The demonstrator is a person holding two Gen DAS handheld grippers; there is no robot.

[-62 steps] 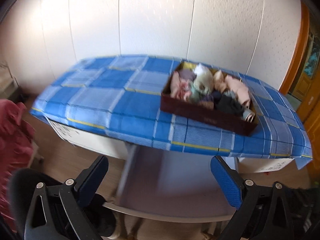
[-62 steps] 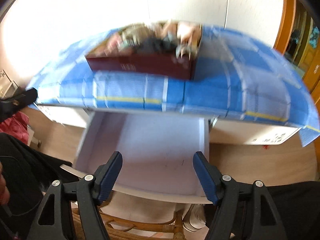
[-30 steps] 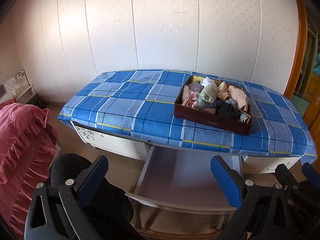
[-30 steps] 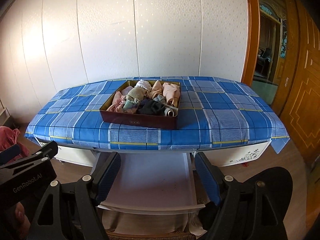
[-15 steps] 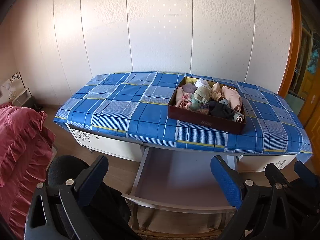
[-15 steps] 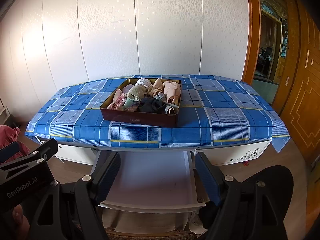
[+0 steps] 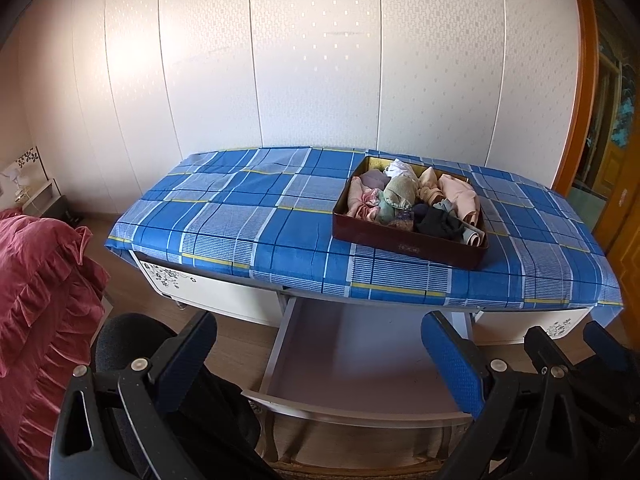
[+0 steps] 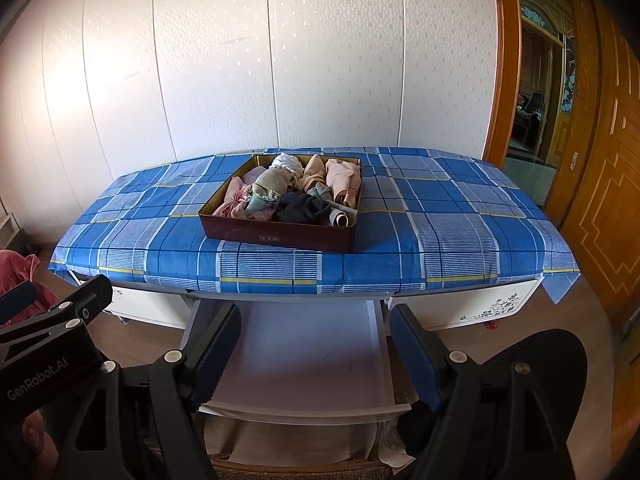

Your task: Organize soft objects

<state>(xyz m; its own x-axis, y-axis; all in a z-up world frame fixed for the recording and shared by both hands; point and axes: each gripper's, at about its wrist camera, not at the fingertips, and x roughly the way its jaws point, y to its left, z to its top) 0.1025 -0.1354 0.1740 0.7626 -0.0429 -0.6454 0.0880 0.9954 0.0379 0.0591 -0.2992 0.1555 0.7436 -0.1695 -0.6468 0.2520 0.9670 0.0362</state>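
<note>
A dark red box (image 7: 404, 243) (image 8: 276, 237) stands on the table with the blue plaid cloth (image 7: 248, 216) (image 8: 440, 224). It is full of rolled soft clothes (image 7: 400, 196) (image 8: 276, 184) in pink, beige, green, white and black. Below the table edge a white drawer (image 7: 352, 356) (image 8: 308, 356) is pulled out and looks empty. My left gripper (image 7: 320, 364) is open and empty, held well back in front of the drawer. My right gripper (image 8: 316, 352) is open and empty, also in front of the drawer. Each gripper shows at the edge of the other's view.
A red ruffled cover (image 7: 36, 292) lies at the left. A white panelled wall (image 7: 320, 60) stands behind the table. Wooden doors (image 8: 600, 200) stand at the right. A black chair back (image 7: 132, 336) (image 8: 544, 364) and a wicker seat (image 8: 296, 470) are below the grippers.
Both grippers have drawn back and up from the drawer, so the whole table is now in view. In the last half second they barely move. Both stay open.
</note>
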